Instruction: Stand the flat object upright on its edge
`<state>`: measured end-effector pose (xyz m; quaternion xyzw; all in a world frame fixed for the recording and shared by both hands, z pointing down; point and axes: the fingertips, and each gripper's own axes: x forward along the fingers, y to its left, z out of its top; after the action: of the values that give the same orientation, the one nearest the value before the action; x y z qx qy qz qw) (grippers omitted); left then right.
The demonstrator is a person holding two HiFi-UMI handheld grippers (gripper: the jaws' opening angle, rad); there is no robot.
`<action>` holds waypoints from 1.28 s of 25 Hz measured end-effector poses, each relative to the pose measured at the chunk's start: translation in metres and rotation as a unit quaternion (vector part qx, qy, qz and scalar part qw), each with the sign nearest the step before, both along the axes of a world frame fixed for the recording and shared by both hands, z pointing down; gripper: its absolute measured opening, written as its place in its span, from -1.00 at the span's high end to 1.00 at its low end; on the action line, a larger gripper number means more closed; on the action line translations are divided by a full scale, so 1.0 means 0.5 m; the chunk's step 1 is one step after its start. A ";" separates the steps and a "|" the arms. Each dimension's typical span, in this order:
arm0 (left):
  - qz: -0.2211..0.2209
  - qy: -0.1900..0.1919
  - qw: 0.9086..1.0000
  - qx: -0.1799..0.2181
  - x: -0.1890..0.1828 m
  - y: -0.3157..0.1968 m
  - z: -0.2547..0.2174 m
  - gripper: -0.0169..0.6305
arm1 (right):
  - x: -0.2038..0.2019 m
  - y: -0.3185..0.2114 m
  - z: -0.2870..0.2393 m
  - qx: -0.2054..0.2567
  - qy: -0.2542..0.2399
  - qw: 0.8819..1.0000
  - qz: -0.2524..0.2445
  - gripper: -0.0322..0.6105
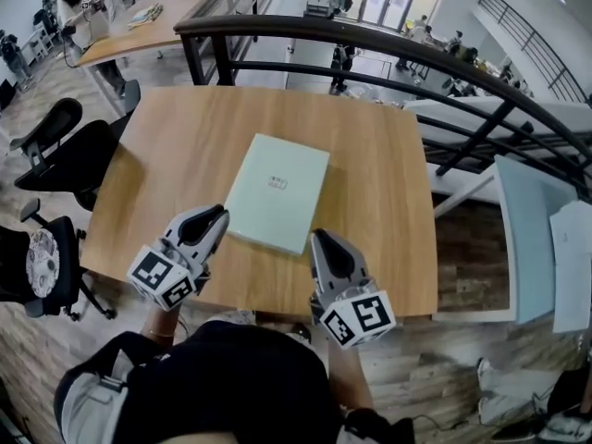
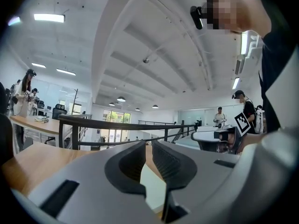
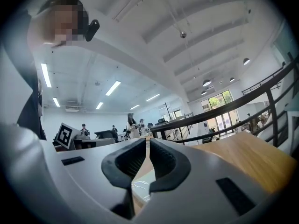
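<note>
A pale green flat book (image 1: pixel 277 192) lies face up on the wooden table (image 1: pixel 176 165), with a small label at its middle. My left gripper (image 1: pixel 218 215) hovers just off the book's near left corner, jaws shut with nothing between them. My right gripper (image 1: pixel 320 237) sits by the near right corner, also shut and empty. Through the left gripper view the book (image 2: pixel 153 185) shows pale below the closed jaws (image 2: pixel 149 146). The right gripper view catches a glossy strip of the book (image 3: pixel 140 186) under its closed jaws (image 3: pixel 147 141).
A black metal railing (image 1: pixel 370 44) curves along the table's far and right sides. Black office chairs (image 1: pixel 55 146) stand to the left. Another desk (image 1: pixel 139 26) with people is farther back left. The table's near edge (image 1: pixel 277 308) lies just under both grippers.
</note>
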<state>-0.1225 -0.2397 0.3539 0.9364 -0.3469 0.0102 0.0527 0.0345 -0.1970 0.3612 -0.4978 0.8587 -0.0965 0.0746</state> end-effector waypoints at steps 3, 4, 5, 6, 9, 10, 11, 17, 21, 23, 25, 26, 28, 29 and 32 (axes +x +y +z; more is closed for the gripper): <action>0.001 0.003 1.000 0.001 -0.034 -0.030 -0.003 0.79 | -0.029 -0.023 0.000 -0.003 -0.001 1.000 0.006 0.79; 0.000 0.003 1.000 0.000 -0.045 -0.038 -0.002 0.79 | -0.037 -0.030 0.001 -0.004 -0.001 1.000 0.007 0.79; -0.001 0.004 1.000 -0.001 -0.056 -0.047 -0.001 0.79 | -0.044 -0.037 0.003 -0.006 0.001 1.000 0.009 0.79; -0.002 0.004 1.000 -0.002 -0.066 -0.055 0.000 0.79 | -0.051 -0.045 0.004 -0.007 0.004 1.000 0.011 0.79; -0.005 0.006 1.000 -0.006 -0.099 -0.084 0.007 0.79 | -0.078 -0.072 0.009 -0.010 0.024 1.000 0.014 0.79; -0.006 0.005 1.000 -0.007 -0.109 -0.093 0.009 0.79 | -0.087 -0.081 0.010 -0.011 0.026 1.000 0.014 0.79; -0.007 0.004 1.000 -0.008 -0.119 -0.102 0.012 0.79 | -0.093 -0.089 0.010 -0.012 0.024 1.000 0.016 0.79; -0.001 -0.006 1.000 -0.001 -0.153 -0.157 0.019 0.79 | -0.090 -0.124 0.009 -0.011 0.035 0.998 0.052 0.79; 0.009 -0.018 1.000 0.009 -0.176 -0.201 0.014 0.78 | -0.099 -0.147 0.013 -0.016 0.043 0.996 0.075 0.79; 0.016 -0.021 1.000 0.012 -0.183 -0.220 0.014 0.78 | -0.104 -0.155 0.010 -0.015 0.038 0.996 0.084 0.79; 0.026 -0.020 0.999 0.007 -0.182 -0.231 0.021 0.78 | -0.108 -0.159 0.012 -0.017 0.050 0.994 0.093 0.79; 0.032 -0.019 0.999 0.003 -0.181 -0.236 0.026 0.78 | -0.112 -0.162 0.015 -0.021 0.058 0.994 0.095 0.79; 0.043 -0.016 0.999 -0.004 -0.176 -0.249 0.036 0.78 | -0.118 -0.170 0.020 -0.029 0.067 0.993 0.095 0.79; 0.048 -0.015 0.999 -0.006 -0.172 -0.255 0.041 0.78 | -0.119 -0.175 0.020 -0.031 0.067 0.993 0.096 0.79; 0.062 -0.013 0.998 -0.015 -0.155 -0.271 0.059 0.78 | -0.108 -0.186 0.024 -0.040 0.070 0.991 0.106 0.79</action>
<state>-0.1998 -0.3754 0.3833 0.9548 -0.2890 0.0304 0.0618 -0.0194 -0.2901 0.3734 -0.5938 0.7999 -0.0873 0.0041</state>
